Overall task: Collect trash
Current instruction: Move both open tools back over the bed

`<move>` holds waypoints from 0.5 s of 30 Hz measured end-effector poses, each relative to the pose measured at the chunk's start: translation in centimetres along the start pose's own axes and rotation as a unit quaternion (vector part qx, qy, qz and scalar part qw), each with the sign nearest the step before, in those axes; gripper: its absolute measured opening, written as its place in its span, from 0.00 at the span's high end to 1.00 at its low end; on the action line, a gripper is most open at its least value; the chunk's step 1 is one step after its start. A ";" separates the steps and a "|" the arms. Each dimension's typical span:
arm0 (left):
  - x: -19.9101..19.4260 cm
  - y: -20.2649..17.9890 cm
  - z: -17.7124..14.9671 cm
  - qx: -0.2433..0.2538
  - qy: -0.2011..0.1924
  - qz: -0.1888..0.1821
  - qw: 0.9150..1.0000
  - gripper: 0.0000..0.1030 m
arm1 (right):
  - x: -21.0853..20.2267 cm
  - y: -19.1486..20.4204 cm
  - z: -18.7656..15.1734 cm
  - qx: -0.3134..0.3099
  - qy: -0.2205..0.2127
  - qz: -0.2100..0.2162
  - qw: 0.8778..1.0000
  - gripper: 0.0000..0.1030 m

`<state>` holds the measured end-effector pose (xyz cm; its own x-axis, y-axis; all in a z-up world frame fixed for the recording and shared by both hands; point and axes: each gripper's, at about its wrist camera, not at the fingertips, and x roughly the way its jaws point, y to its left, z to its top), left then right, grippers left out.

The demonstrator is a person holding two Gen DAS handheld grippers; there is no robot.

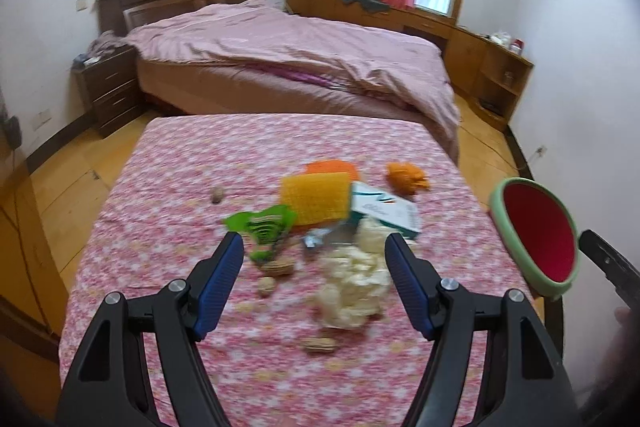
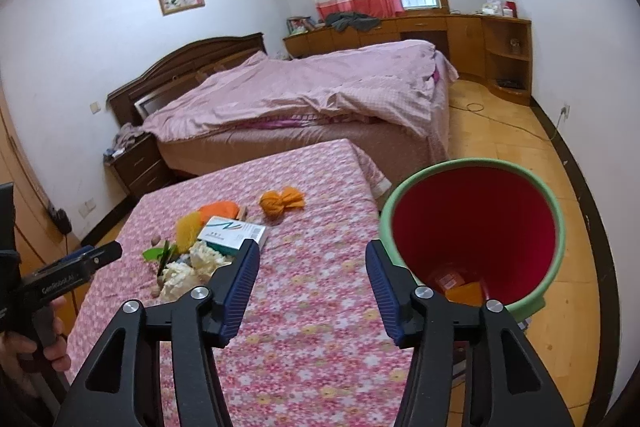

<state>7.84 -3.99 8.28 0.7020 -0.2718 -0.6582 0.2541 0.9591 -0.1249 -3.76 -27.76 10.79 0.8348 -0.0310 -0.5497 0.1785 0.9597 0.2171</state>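
The left gripper (image 1: pixel 314 247) hangs over the near part of the desk (image 1: pixel 168 187), and its jaws are wide apart with nothing between them. Under it, on the flowery cloth, lie a peanut (image 1: pixel 318 345), a crumpled white paper (image 1: pixel 352 287) and a second peanut (image 1: pixel 278 268). A bit farther sit a green wrapper (image 1: pixel 264 227), a yellow scrubby sponge (image 1: pixel 314 199) and a small white and teal box (image 1: pixel 386 209), all bunched close together. Past them, toward the far right, is an orange ball of paper (image 1: pixel 406 177), and a small nut (image 1: pixel 217 194) lies alone to the left. The right gripper (image 2: pixel 312 261) is over the right side of the desk, jaws apart and holding nothing. Just to its right is the trash bin (image 2: pixel 556 223), green outside and red inside, off the right edge of the desk, with something orange at its bottom. Far behind is a bed (image 2: pixel 320 87) with a pink cover.
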 end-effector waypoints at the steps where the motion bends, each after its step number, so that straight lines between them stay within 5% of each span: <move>1: 0.2 0.5 0.0 -0.004 0.002 0.005 1.000 0.29 | 0.3 0.2 0.0 -0.002 0.004 0.000 1.000 0.44; 15: 7.7 4.9 -0.4 -0.021 0.074 0.031 0.997 0.29 | 5.8 1.9 -0.6 -0.008 0.054 -0.010 0.998 0.42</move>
<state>14.28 -1.32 2.28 0.6095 -0.2004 -0.7671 0.1836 0.9769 -0.1093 1.09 -25.95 7.51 0.7702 -0.0199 -0.6375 0.1850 0.9635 0.1934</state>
